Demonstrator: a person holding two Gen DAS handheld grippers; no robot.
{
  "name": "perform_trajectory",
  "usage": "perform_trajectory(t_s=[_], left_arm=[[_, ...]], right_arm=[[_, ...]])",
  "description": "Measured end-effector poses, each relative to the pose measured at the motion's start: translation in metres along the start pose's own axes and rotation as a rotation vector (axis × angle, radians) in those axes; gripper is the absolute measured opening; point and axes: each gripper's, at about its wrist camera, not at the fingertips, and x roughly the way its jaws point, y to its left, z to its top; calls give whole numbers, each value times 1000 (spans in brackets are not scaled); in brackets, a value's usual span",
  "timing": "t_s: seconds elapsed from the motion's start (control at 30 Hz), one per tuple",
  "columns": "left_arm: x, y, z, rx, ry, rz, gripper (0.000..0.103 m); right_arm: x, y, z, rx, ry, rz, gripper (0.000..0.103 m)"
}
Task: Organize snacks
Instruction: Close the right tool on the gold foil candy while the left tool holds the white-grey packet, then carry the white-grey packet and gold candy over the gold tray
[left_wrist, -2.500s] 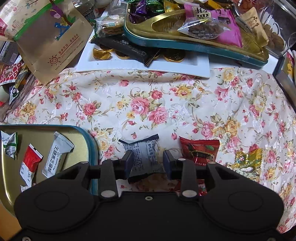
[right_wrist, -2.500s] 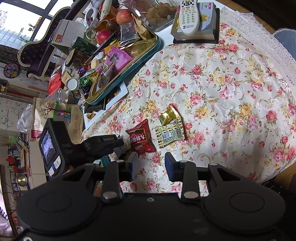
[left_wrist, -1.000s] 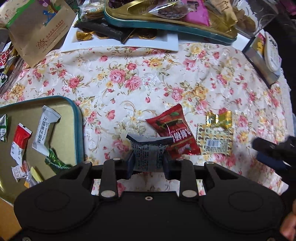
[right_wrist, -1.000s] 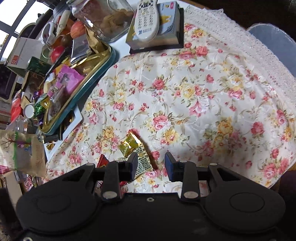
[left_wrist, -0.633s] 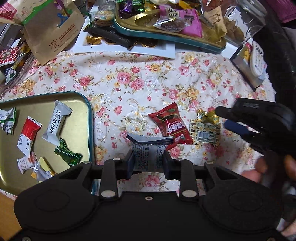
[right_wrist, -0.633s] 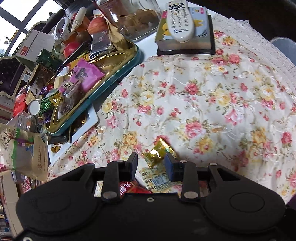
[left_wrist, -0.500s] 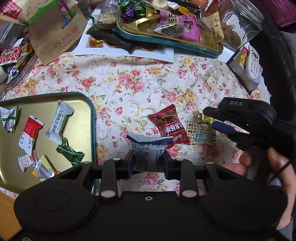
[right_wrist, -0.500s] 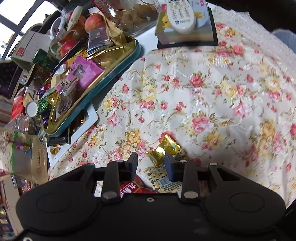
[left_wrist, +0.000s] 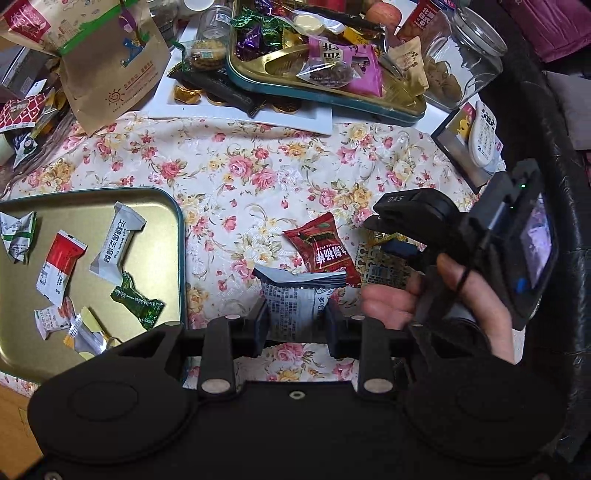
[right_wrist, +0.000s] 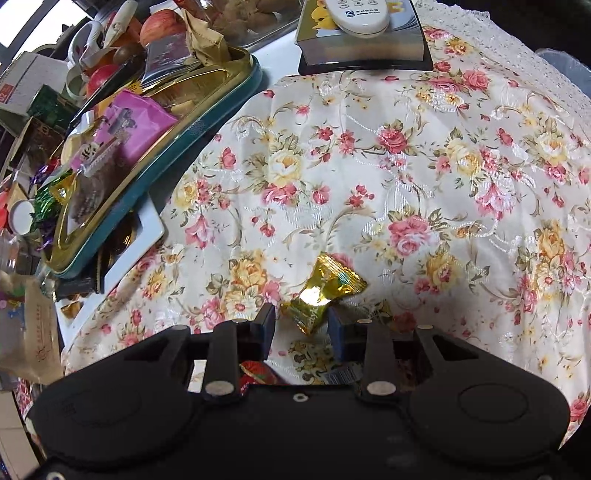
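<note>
My left gripper is shut on a grey-blue and white snack packet, held above the floral tablecloth just right of the gold tray, which holds several wrapped candies. A red packet and a yellow patterned packet lie on the cloth beyond it. In the left wrist view a hand holds my right gripper down over a gold candy. My right gripper stands open, its tips on either side of the gold candy's near end. The pads are not pressing on it.
A teal-rimmed tray heaped with snacks fills the back, on a white flat box. A brown paper bag stands back left. A glass jar and a remote on a book lie back right.
My left gripper has risen with the packet in it. The right gripper has come down and closer, from above the cloth to straddling the gold candy, and entered the left wrist view.
</note>
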Motion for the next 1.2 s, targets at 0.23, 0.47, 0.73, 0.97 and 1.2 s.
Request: perform_trajectory(t_s=[0.23, 0.47, 0.73, 0.97, 1.2], left_arm=[[-5, 5, 1, -15, -6, -8, 39], [-10, 5, -1, -10, -17, -10, 39], [-16, 0, -4, 16, -32, -25, 39], [-20, -2, -3, 18, -48, -25, 39], [-15, -7, -1, 19, -47, -6, 39]], right_arm=[[8, 4, 3, 45, -45, -16, 35], [13, 22, -2, -54, -86, -86, 33], [14, 27, -8, -161, -100, -131, 22], [-18, 20, -6, -187, -104, -66, 22], [-68, 15, -3, -219, -118, 47, 22]])
